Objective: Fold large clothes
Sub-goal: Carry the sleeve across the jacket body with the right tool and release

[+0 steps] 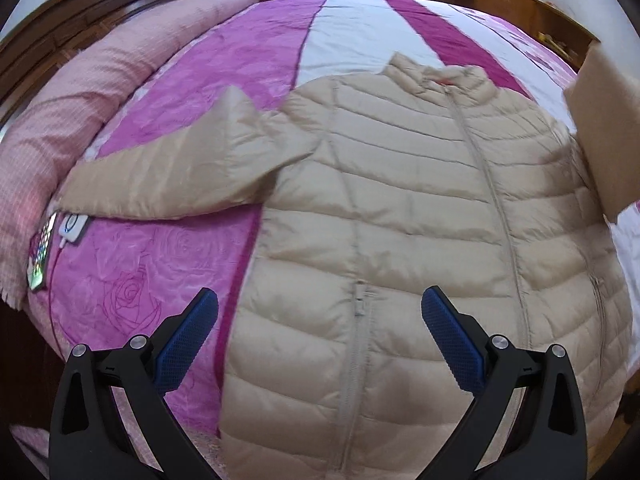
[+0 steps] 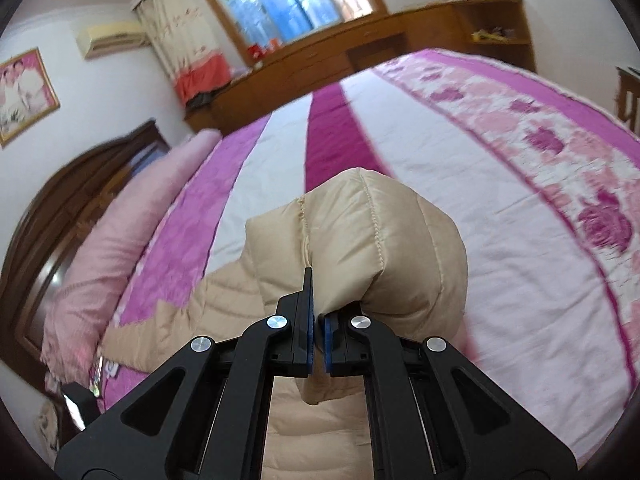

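Observation:
A beige quilted puffer jacket (image 1: 400, 216) lies front up on the pink and white bedspread (image 1: 248, 52), zipped, collar away from me, its left sleeve (image 1: 168, 172) spread out to the left. My left gripper (image 1: 320, 312) is open and empty above the jacket's lower hem. My right gripper (image 2: 318, 300) is shut on the jacket's right sleeve (image 2: 376, 232) and holds it lifted off the bed. That raised sleeve shows at the right edge of the left wrist view (image 1: 604, 132).
A pink folded quilt (image 1: 92, 92) lies along the wooden headboard (image 1: 60, 24) at the left. A phone (image 1: 40, 256) and a white charger (image 1: 72, 226) lie by the left cuff. Wooden cabinets (image 2: 360, 48) stand past the bed under a window.

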Motion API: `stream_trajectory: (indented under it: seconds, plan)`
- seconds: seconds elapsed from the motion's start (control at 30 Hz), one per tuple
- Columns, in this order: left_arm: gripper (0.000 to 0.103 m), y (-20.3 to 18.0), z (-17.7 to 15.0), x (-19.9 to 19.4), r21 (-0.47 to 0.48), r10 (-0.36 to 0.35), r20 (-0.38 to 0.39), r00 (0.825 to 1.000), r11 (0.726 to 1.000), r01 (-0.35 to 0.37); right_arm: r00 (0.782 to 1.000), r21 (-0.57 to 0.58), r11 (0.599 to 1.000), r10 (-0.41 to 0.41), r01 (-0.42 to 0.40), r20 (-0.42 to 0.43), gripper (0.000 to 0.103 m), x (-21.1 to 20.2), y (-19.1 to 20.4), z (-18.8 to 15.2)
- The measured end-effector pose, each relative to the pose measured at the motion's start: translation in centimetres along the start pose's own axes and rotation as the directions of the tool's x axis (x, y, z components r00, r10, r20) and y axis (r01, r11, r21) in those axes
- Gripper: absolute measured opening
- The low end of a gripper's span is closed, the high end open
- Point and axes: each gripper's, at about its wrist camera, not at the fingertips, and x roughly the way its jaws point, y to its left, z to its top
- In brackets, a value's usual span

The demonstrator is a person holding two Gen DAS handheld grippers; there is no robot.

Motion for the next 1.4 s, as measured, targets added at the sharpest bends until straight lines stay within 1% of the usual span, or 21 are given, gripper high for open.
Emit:
stream_trajectory:
  seconds: [0.07,0.17,0.27,0.3,0.47,0.67,0.87,0.97,1.0,1.03,1.07,1.1,1.13,1.17,1.23,1.3,1.37,1.4]
  plan:
    - [0.098,0.7,0.4,0.3,-0.01,-0.006,-0.006,1.0,1.0,0.006,0.999,-0.01,1.0,-0.005,0.005,-0.033,0.004,2.3,1.0,-0.9]
    - [0.098,1.6,0.8,0.7,-0.017,0.004,0.005,1.0,1.0,-0.004,0.997,-0.016,1.0,-0.009,0.008,-0.073,0.004,5.0,2.4,-2.3]
    - [0.098,2.4,1.0,1.0,-0.021,-0.008,0.005,1.0,1.0,0.008,0.993,-0.027,1.0,-0.012,0.009,-0.115,0.004,7.9,3.9,-4.0]
    - [0.098,2.6,1.1,1.2,-0.022,-0.013,0.003,1.0,1.0,0.013,0.99,-0.038,0.999,-0.014,0.009,-0.138,0.004,9.2,4.6,-4.8]
    - [0.098,3.7,1.4,1.8,-0.018,-0.029,0.007,1.0,0.999,0.03,0.979,-0.078,0.997,-0.033,0.018,-0.202,0.005,13.1,7.2,-7.3]
    - [0.098,4.7,1.3,2.4,-0.02,-0.05,0.012,0.999,0.999,0.051,0.967,-0.125,0.992,-0.052,0.021,-0.249,0.005,15.9,9.4,-9.0]
    - [0.098,5.7,0.4,3.4,-0.044,-0.069,-0.002,0.998,0.997,0.069,0.944,-0.137,0.99,-0.074,0.031,-0.321,0.006,18.8,10.3,-11.0]
    - [0.098,5.8,-0.1,3.6,-0.044,-0.058,-0.009,0.998,0.997,0.058,0.945,-0.131,0.991,-0.063,0.022,-0.32,0.009,18.8,10.3,-11.5]
    - [0.098,5.9,-0.2,3.5,-0.046,-0.057,-0.009,0.998,0.997,0.056,0.945,-0.123,0.992,-0.049,0.009,-0.322,0.012,18.8,10.4,-11.4]
    - [0.098,6.0,-0.3,3.4,-0.048,-0.055,-0.007,0.998,0.997,0.055,0.945,-0.107,0.994,-0.024,-0.012,-0.328,0.022,18.6,10.3,-11.4]
    - [0.098,6.0,-0.4,3.2,-0.049,-0.051,-0.005,0.999,0.997,0.051,0.944,-0.092,0.995,0.001,-0.033,-0.329,0.035,18.2,10.3,-11.3]
    - [0.098,6.1,-0.4,3.1,-0.049,-0.049,-0.002,0.999,0.998,0.049,0.944,-0.087,0.995,0.014,-0.045,-0.33,0.042,17.8,10.4,-11.3]
    - [0.098,6.1,-0.4,2.8,-0.049,-0.046,0.005,0.999,0.998,0.046,0.944,-0.085,0.995,0.025,-0.056,-0.329,0.054,17.3,10.7,-11.3]
    - [0.098,6.1,-0.4,2.7,-0.048,-0.044,0.008,0.999,0.998,0.044,0.945,-0.089,0.994,0.031,-0.064,-0.326,0.061,16.8,10.9,-11.3]
    - [0.098,6.0,-0.3,2.2,-0.045,-0.042,0.018,0.999,0.998,0.043,0.944,-0.099,0.992,0.043,-0.08,-0.328,0.064,15.0,11.0,-11.3]
    - [0.098,5.5,0.0,1.5,-0.035,-0.043,0.03,0.999,0.998,0.044,0.942,-0.087,0.992,0.059,-0.092,-0.33,0.068,13.2,10.7,-11.5]
    - [0.098,4.8,0.3,0.8,-0.015,-0.046,0.044,0.998,0.999,0.047,0.94,-0.066,0.993,0.071,-0.098,-0.333,0.072,11.1,9.5,-11.7]
    - [0.098,4.3,0.4,0.4,0.002,-0.05,0.054,0.997,0.999,0.05,0.94,-0.058,0.993,0.076,-0.1,-0.333,0.073,10.5,9.2,-11.8]
